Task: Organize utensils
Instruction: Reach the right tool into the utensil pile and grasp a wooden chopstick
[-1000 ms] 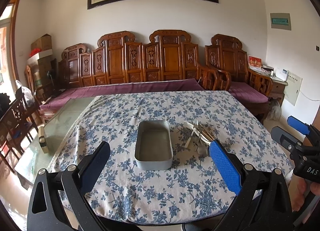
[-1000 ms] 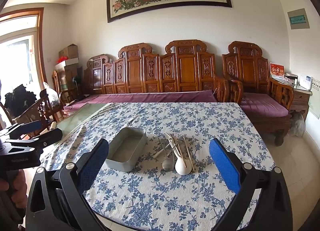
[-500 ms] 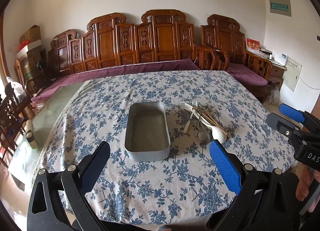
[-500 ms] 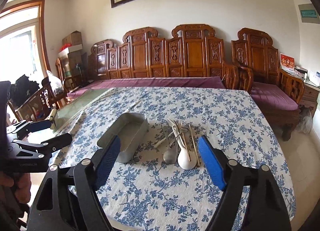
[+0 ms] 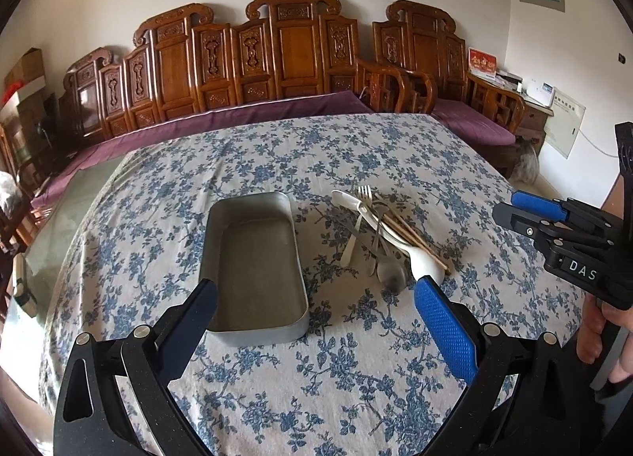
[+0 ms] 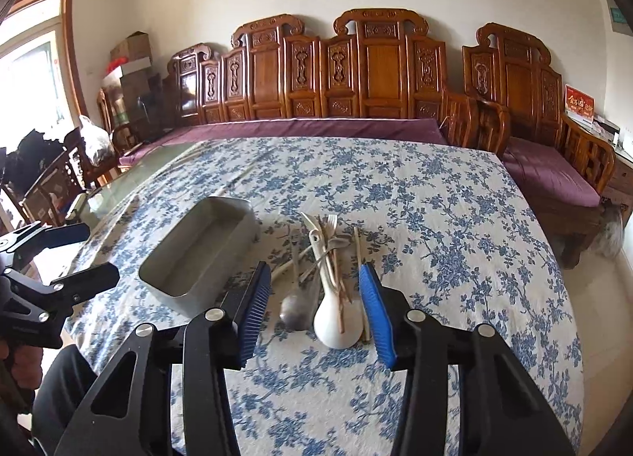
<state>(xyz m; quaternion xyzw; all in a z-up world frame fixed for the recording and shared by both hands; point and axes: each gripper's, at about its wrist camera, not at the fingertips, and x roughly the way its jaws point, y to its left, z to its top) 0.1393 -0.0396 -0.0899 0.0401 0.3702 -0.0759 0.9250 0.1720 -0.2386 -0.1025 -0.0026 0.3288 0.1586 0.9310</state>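
Surface (image 5: 356, 377): covered by a white cloth with blue flowers, extending beyond and below both sets of fingers.

Metal tray (image 5: 257, 266): rectangular, nothing inside, lying flat just beyond the left fingers (image 5: 194, 309), its near end between them; ahead and to the left of the right fingers (image 6: 253, 309).

Utensil pile (image 5: 383, 234): heaped directly on the cloth, just right of the tray and not touching it. Straight ahead of the right fingers; ahead and slightly inward of the left gripper's blue-padded finger.

Left gripper (image 5: 314, 315): spread wide, nothing between the fingers, no contact with the tray discernible.

Right gripper (image 6: 316, 298): partly spread, jaws just been closing, pads clear of every item, nothing gripped. Near ends of the pile seen in the gap between the fingers.

White spoon (image 6: 336, 321): bowl toward the fingers, centred in the right gap.

Metal spoon (image 6: 294, 311): bowl just left of the white one, also within the gap.

Chopsticks (image 6: 338, 282): wooden, crossing the white spoon.

Fork (image 6: 331, 222): tines at the far end of the pile.
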